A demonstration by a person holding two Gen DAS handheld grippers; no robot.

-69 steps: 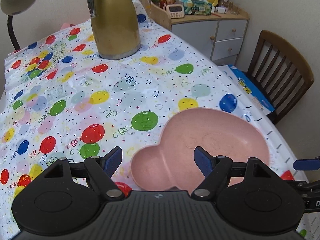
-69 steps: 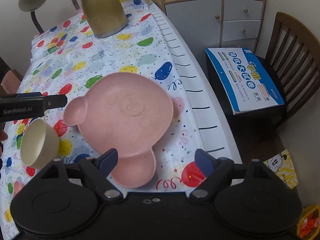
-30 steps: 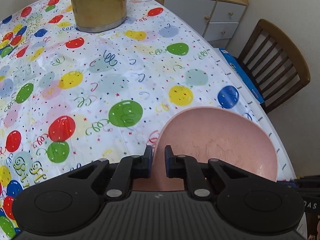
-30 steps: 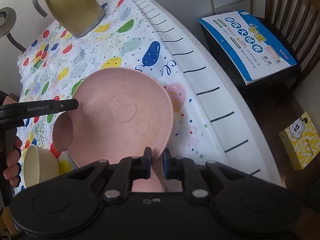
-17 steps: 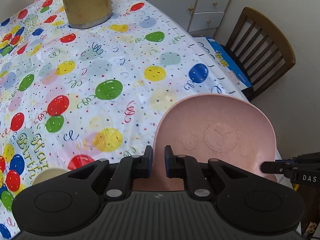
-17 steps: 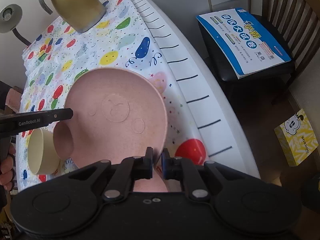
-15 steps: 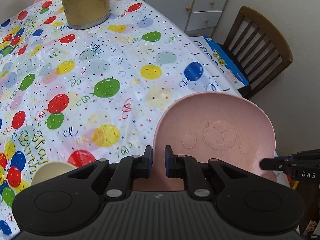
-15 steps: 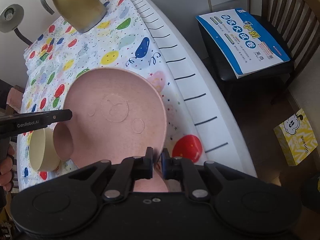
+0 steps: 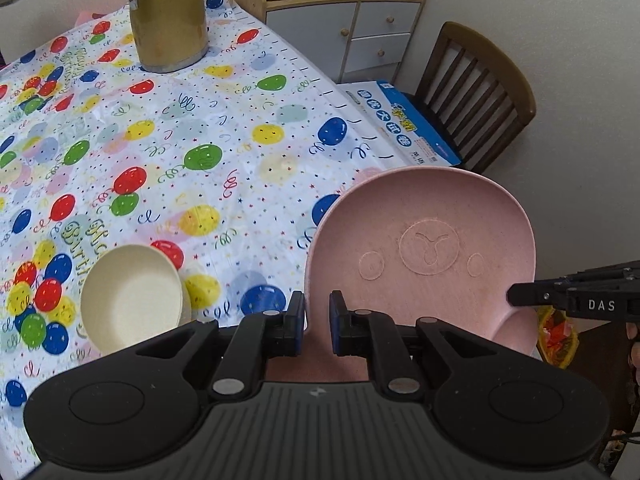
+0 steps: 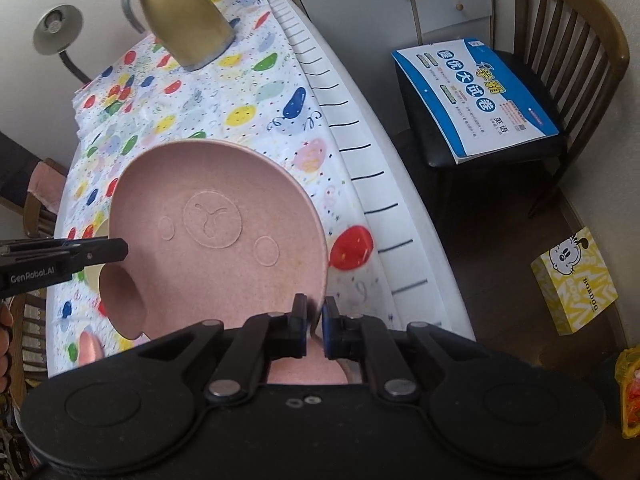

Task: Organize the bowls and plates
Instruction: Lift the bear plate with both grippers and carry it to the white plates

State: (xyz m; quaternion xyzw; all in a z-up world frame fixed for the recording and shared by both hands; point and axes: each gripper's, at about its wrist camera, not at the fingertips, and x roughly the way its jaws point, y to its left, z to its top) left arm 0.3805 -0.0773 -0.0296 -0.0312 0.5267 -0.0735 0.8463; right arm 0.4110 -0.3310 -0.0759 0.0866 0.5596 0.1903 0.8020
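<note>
A pink bear-shaped plate (image 9: 424, 248) with two round ears is held in the air above the table's right edge. My left gripper (image 9: 317, 322) is shut on one ear of it. My right gripper (image 10: 315, 326) is shut on the other ear; the plate (image 10: 216, 224) fills the middle of the right wrist view. A cream bowl (image 9: 130, 298) sits on the balloon tablecloth (image 9: 168, 152) to the left of the plate, and only a sliver of it shows in the right wrist view, behind the left gripper's fingers (image 10: 80, 254).
A gold thermos jug (image 9: 168, 20) stands at the table's far end. A wooden chair (image 9: 476, 92) with a blue booklet (image 9: 404, 120) on its seat is right of the table. A grey drawer cabinet (image 9: 352, 36) stands behind. A yellow box (image 10: 576, 280) lies on the floor.
Both grippers closed on the plate's ears and lifted it off the table, carrying it toward the near right edge. The cream bowl has come into the left wrist view.
</note>
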